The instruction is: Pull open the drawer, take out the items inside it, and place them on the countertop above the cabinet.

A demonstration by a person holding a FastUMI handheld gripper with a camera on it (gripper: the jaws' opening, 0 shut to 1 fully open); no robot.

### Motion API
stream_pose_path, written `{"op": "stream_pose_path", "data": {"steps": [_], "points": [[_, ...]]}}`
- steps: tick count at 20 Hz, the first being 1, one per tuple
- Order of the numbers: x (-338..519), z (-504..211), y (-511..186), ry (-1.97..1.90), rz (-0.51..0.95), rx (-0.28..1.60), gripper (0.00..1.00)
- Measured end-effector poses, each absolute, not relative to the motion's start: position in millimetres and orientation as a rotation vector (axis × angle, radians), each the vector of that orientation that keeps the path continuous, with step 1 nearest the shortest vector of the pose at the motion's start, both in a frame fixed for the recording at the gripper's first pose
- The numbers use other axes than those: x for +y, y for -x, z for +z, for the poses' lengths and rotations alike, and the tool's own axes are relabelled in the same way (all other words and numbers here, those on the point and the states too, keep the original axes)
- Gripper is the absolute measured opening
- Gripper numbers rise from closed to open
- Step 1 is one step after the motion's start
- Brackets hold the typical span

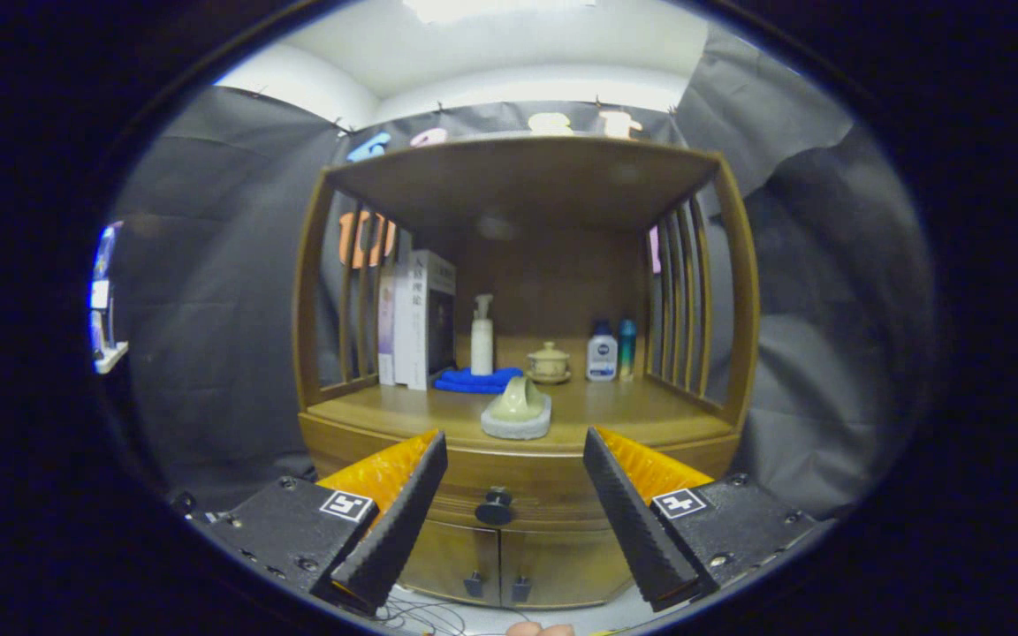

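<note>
Tool (516,495) spread wide, grasping nothing, well short of cabinet. Drawer (518,481) shut, just under counter (633,415), dark round knob (494,508) centred between tool's fingers. Knob small, rigid, likely smooth: pinch its sides squarely, pull straight out. Wooden drawer probably stiff, moderately heavy. Contents hidden. Books (419,318) carry spine writing, too small to read; white bottle (602,353) label likewise.
</note>
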State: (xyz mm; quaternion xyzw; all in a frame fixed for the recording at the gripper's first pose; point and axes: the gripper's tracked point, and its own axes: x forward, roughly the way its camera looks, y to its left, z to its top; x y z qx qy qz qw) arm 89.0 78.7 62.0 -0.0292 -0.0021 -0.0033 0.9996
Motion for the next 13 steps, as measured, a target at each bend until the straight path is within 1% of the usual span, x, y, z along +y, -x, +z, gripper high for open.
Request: {"op": "stream_pose_path", "data": {"steps": [3, 5, 7, 10, 13], "points": [[63, 67, -26, 0.064, 0.005, -0.034, 1.0], [44, 54, 13, 0.072, -0.022, -0.039, 1.0], [37, 36, 45, 0.098, -0.019, -0.038, 1.0], [30, 19, 74, 0.135, 0.011, -0.054, 1.0], [22, 10, 78, 0.098, 0.031, -0.06, 1.0]]}}
